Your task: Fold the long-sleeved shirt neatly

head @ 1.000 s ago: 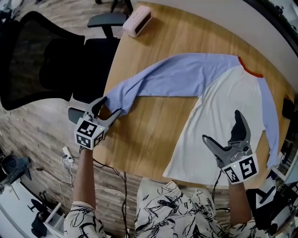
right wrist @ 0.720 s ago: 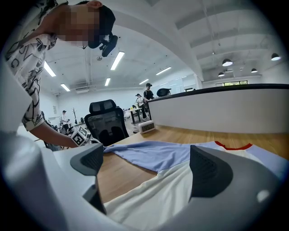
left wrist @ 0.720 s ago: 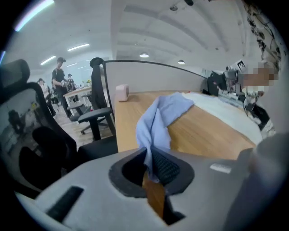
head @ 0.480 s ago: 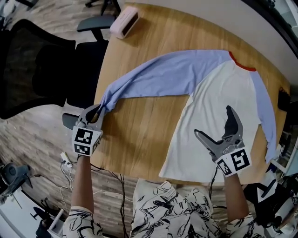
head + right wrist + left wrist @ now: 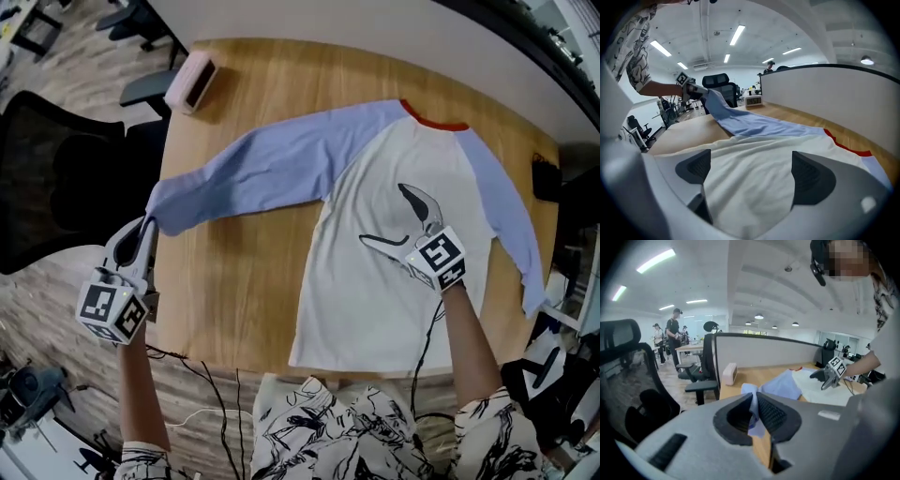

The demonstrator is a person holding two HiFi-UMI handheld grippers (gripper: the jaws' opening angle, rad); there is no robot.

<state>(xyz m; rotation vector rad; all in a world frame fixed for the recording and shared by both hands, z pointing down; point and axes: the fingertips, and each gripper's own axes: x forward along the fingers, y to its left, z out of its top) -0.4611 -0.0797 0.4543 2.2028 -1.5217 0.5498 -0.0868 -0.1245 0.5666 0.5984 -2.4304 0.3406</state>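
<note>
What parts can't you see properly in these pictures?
Left sleeve cuff: head view, covered by the shut left gripper; only a fold of blue shows in the left gripper view.
Right gripper: right gripper view, jaws wide, having just closed a little, over the white shirt body; whether they touch it is unclear.
Pink box: head view, too small to identify.
</note>
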